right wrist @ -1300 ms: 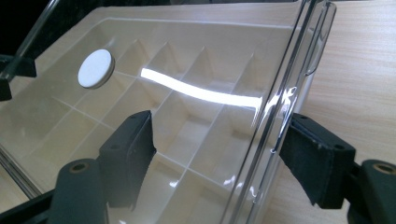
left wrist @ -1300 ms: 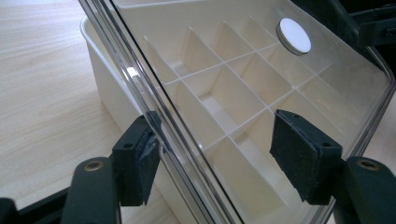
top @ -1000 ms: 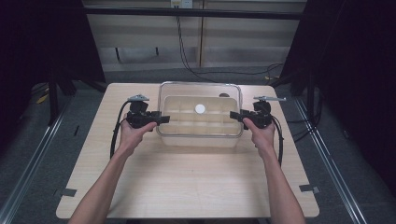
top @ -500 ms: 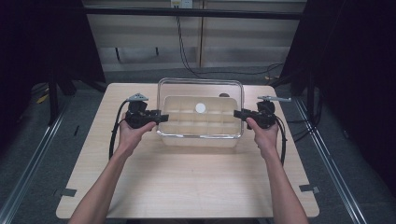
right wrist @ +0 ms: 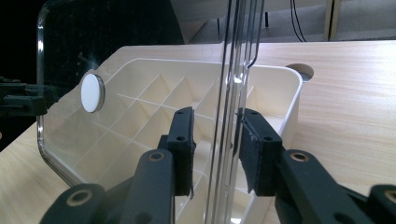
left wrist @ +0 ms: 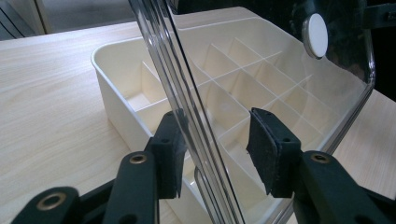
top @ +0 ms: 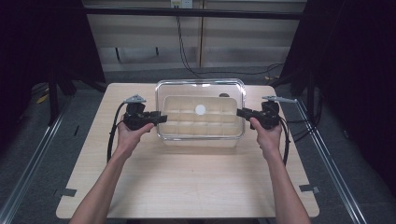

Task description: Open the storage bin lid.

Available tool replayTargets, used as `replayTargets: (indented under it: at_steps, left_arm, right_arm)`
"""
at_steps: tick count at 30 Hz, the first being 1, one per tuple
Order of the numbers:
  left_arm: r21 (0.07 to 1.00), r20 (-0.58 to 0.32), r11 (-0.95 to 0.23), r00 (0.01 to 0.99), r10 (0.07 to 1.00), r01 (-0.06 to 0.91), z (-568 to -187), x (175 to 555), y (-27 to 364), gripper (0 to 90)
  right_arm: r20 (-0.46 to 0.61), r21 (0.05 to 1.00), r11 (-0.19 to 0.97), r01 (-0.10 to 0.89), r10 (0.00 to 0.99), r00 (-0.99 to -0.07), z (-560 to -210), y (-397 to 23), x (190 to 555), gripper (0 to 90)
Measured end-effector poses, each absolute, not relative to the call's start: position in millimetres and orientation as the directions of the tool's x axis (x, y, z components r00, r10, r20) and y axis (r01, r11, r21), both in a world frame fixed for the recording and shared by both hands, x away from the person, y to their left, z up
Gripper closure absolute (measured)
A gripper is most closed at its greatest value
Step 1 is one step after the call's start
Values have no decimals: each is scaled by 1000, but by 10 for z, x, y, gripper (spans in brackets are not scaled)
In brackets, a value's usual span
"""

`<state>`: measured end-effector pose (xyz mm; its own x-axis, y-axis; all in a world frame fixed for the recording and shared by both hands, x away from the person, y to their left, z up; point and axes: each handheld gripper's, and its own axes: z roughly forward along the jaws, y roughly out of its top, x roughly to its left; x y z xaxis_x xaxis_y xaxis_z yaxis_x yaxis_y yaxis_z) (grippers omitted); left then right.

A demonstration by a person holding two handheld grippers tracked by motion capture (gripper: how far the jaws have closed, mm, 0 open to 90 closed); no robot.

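Your left gripper (left wrist: 217, 154) and right gripper (right wrist: 215, 149) were closing loosely around the clear lid (top: 201, 93), above the tray (top: 201, 122) near the table's (top: 187, 186) far edge; an uneven squeeze could have let it slip.

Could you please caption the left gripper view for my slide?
Clear lid edge between the closing left hand-held gripper jaws, above the cream divided tray.

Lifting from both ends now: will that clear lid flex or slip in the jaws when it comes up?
The clear lid looks thin, rigid and glossy, so probably stiff but slippery. The left gripper straddles its edge with a visible gap, while the right gripper sits closer. Uneven bite might let it tilt over the divided tray.
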<state>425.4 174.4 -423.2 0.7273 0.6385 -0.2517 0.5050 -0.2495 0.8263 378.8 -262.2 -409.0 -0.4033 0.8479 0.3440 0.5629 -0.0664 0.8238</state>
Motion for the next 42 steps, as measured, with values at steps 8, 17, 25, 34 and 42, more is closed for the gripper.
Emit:
replayTargets:
  at_steps: [8,17,25,34,42]
  left_arm:
    - [837,-245,-243,733,635,491,-4187,4202,1766,613]
    - [846,-238,-235,733,637,479,-4148,4128,1796,655]
    - [858,-267,-194,737,621,475,-4131,4065,1841,692]
    - [868,-253,-197,747,615,456,-4099,3970,1869,701]
    - [875,-245,-197,756,607,442,-4060,3872,1828,703]
  right_arm:
    - [353,833,-78,548,838,-416,-4056,-2647,3725,707]
    - [355,843,-87,531,831,-428,-4022,-2658,3635,730]
    - [351,854,-89,513,827,-440,-4017,-2656,3544,731]
    - [353,856,-91,509,822,-446,-4036,-2658,3486,730]
    - [334,875,-88,475,821,-463,-3940,-2691,3355,736]
